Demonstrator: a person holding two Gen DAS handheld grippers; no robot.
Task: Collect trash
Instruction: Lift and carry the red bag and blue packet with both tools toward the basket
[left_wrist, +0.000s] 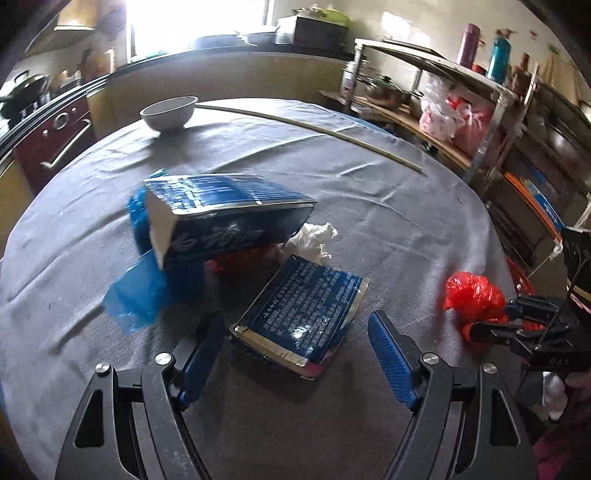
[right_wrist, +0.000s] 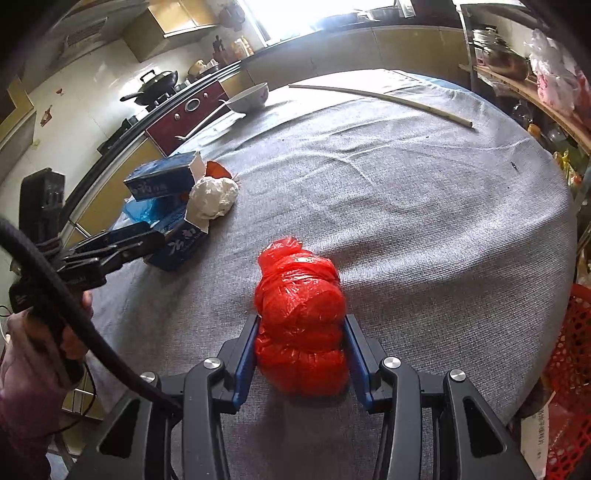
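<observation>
On the grey-clothed round table lies a trash pile: a blue carton (left_wrist: 229, 218), a flattened blue carton (left_wrist: 299, 321), a blue plastic bag (left_wrist: 144, 291) and a white crumpled tissue (left_wrist: 314, 240). My left gripper (left_wrist: 295, 347) is open, its fingers on either side of the flattened carton. My right gripper (right_wrist: 301, 350) is shut on a red crumpled plastic bag (right_wrist: 301, 317) that rests on the cloth; it also shows in the left wrist view (left_wrist: 471, 297). The pile shows in the right wrist view with the tissue (right_wrist: 212, 199) and cartons (right_wrist: 162, 181).
A white bowl (left_wrist: 168, 112) and a long thin stick (left_wrist: 314, 127) lie at the table's far side. A metal shelf rack (left_wrist: 480, 110) with pots and bags stands to the right. A red mesh basket (right_wrist: 572, 369) sits beyond the table's right edge. A stove stands to the left.
</observation>
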